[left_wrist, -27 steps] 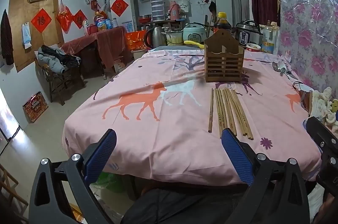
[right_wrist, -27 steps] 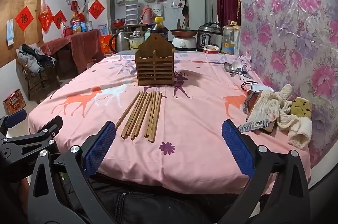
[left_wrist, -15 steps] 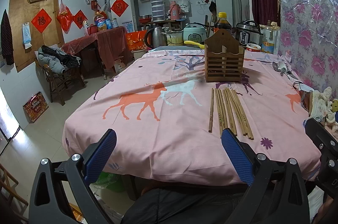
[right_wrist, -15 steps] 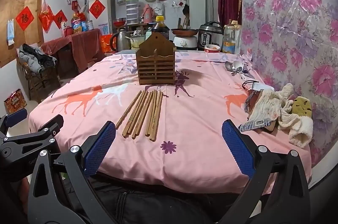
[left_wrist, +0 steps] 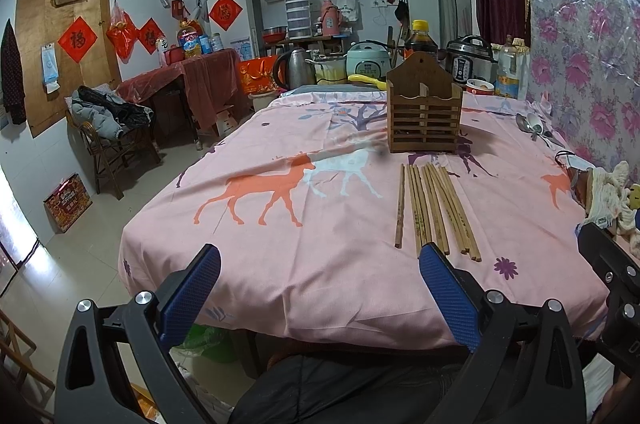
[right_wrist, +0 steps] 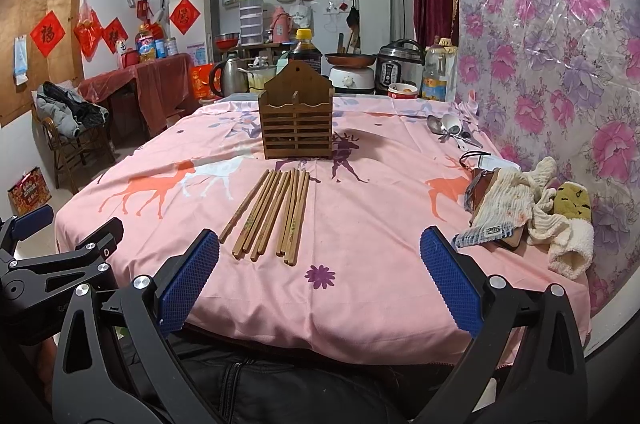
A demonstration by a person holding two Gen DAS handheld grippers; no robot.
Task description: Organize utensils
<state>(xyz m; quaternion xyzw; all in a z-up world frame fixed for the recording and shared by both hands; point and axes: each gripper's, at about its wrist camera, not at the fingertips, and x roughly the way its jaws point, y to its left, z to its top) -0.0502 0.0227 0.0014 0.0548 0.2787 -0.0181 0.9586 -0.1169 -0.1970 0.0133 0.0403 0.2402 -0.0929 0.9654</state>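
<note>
**Waiting at the table edge, chopsticks ahead of both grippers**

Hovering at the near edge of the table point(left_wrist: 280, 308), the left gripper point(left_wrist: 320, 288) has its blue pads spread wide and holds nothing. From its own camera, the chopsticks point(left_wrist: 436, 208) lie ahead and to the right, so that their near ends are just beyond its right pad. They rest flat on the pink cloth, side by side in a loose row, and their long axis runs away from the person, towards the wooden holder point(left_wrist: 424, 112). The holder stands upright just past their far ends and looks empty as far as the slats let me see.

The right gripper point(right_wrist: 320, 280) is also wide open and empty. In its view the chopsticks point(right_wrist: 272, 212) lie straight ahead and slightly left of centre, fanning a little, with the holder point(right_wrist: 296, 120) directly behind them. My judgement is that the right gripper is better lined up with the bundle; a grasp across the sticks near their near ends fits the way they lie.

Further right, some spoons point(right_wrist: 448, 128) lie near the far right edge of the table, well apart from the chopsticks, and a pile of cloths point(right_wrist: 532, 208) sits by the flowered wall.

As for writing, red diamond papers point(left_wrist: 78, 39) on the left wall carry the character 福. Marks are printed on some chopsticks, but too small to read. Labels on the bottles and cookers behind are not readable either
</note>
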